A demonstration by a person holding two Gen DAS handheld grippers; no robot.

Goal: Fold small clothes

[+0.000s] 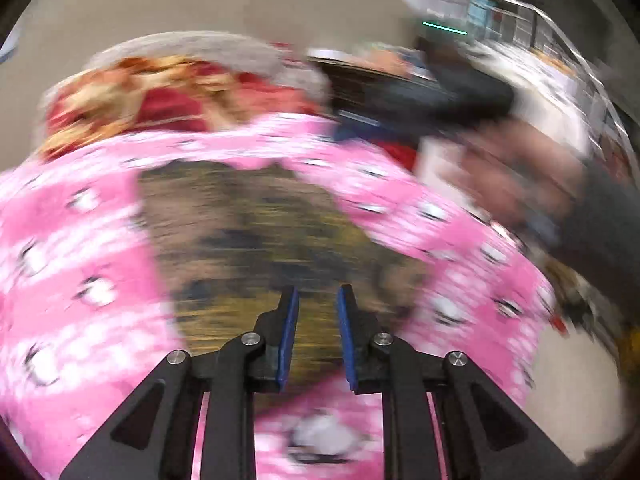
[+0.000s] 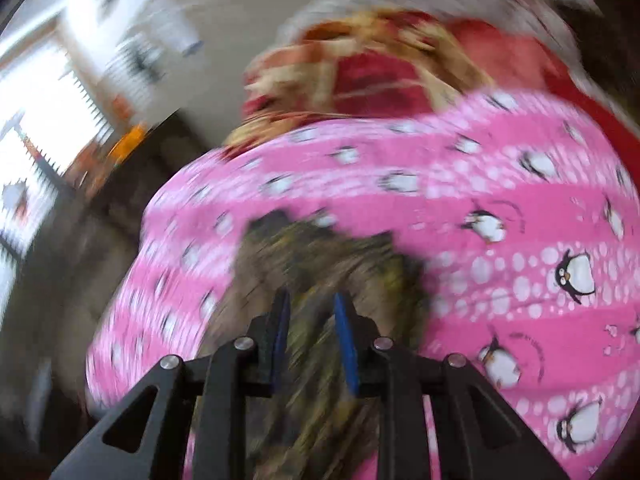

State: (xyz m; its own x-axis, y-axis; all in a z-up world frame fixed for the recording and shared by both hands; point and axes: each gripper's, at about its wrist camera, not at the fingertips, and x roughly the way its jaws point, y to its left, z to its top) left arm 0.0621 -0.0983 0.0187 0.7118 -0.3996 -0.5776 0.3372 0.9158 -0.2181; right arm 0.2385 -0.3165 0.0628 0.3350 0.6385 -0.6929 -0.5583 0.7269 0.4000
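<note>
Left wrist view: the left gripper (image 1: 317,300) points down over a camouflage-patterned garment (image 1: 256,232), brown, olive and black, lying on a pink penguin-print cloth (image 1: 72,248) that covers the surface below. Its blue-padded fingers (image 1: 289,320) stand a narrow gap apart with nothing between them; the frame shows them parted, not pressed together. The garment fills the middle of the view, from the fingertips up towards 12 o'clock. Beyond it, at 11 o'clock, lies a heap of red and tan clothes (image 1: 160,96). At 2 o'clock a blurred hand (image 1: 516,176) with a dark sleeve reaches in.

Right wrist view: the right gripper (image 2: 310,304) hangs over the same camouflage-patterned garment (image 2: 320,264), which runs from the middle down to 6 o'clock under the fingers (image 2: 347,344). These stand narrowly apart, gripping nothing. The pink penguin-print cloth (image 2: 500,208) spreads from 9 to 4 o'clock. The red and tan clothes (image 2: 380,72) sit at 12 o'clock. All is motion-blurred.
</note>
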